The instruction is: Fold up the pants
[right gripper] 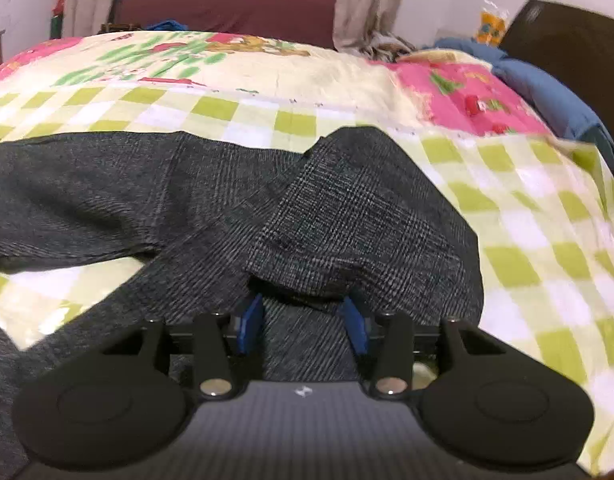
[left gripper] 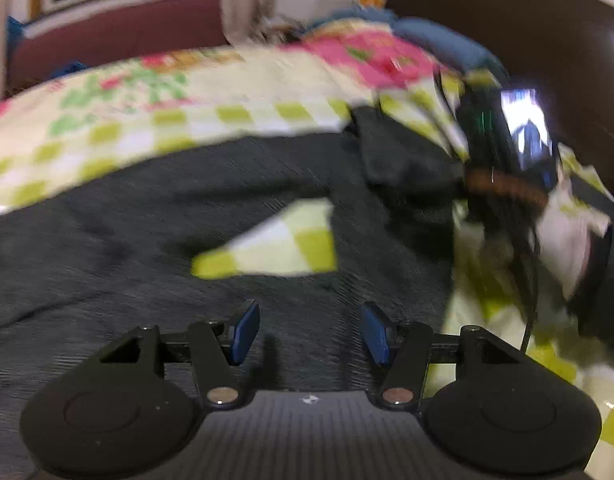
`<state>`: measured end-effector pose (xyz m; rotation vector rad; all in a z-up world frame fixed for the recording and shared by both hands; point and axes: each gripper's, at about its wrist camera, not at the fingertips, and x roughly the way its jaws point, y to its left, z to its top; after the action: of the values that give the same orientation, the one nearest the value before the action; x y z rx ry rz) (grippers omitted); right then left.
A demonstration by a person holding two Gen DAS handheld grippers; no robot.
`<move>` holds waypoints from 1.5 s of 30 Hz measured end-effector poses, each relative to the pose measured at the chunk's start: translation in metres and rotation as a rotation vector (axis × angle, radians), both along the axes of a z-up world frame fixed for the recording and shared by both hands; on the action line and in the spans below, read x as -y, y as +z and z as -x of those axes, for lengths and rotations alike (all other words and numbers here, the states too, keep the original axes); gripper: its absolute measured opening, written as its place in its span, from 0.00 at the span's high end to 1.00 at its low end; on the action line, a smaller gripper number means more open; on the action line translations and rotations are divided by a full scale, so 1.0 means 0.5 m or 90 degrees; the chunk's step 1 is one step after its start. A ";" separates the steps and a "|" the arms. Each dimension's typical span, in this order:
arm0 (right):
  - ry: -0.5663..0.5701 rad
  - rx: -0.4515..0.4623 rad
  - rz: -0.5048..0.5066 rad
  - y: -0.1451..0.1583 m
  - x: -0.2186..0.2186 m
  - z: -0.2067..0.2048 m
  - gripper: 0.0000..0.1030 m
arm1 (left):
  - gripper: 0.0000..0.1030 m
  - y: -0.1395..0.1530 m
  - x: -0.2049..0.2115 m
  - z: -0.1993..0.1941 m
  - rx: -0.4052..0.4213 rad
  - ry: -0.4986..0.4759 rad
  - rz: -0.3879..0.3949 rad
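Dark grey checked pants (right gripper: 211, 208) lie spread on a bed; they also fill the lower left wrist view (left gripper: 147, 232), which is blurred. My left gripper (left gripper: 309, 330) is open, its blue pads (left gripper: 245, 330) just above the fabric, holding nothing. My right gripper (right gripper: 303, 322) is open with a folded-over flap of the pants (right gripper: 347, 224) lying across the pad tips; the pads do not pinch it. The other gripper and hand (left gripper: 519, 152) show at the right of the left wrist view, next to the pants' far end.
The bed has a green-checked and pink floral cover (right gripper: 267, 80). A blue cloth (right gripper: 547, 92) lies at the bed's far right by a dark headboard (right gripper: 571, 36). A maroon wall and curtains (right gripper: 371, 0) stand behind the bed.
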<state>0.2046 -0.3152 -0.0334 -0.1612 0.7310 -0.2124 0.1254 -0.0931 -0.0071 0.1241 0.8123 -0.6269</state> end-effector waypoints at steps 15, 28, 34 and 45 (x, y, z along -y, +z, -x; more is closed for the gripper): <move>-0.059 0.025 -0.127 0.161 0.241 0.064 0.92 | 0.39 -0.015 0.116 0.009 -0.001 -0.068 -0.016; 0.111 0.006 0.016 0.013 0.011 -0.019 0.44 | 0.37 -0.026 0.078 -0.013 0.018 -0.004 -0.012; 0.091 0.022 -0.058 0.014 0.051 -0.033 0.83 | 0.39 -0.043 0.094 -0.017 -0.007 -0.026 -0.008; -0.236 0.167 -0.101 0.207 0.400 0.046 0.91 | 0.52 -0.005 0.176 0.023 -0.017 -0.164 0.056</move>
<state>0.1818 -0.5152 0.0701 0.1540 0.5092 -0.5178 0.1141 -0.1808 -0.0098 0.1412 0.7988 -0.9073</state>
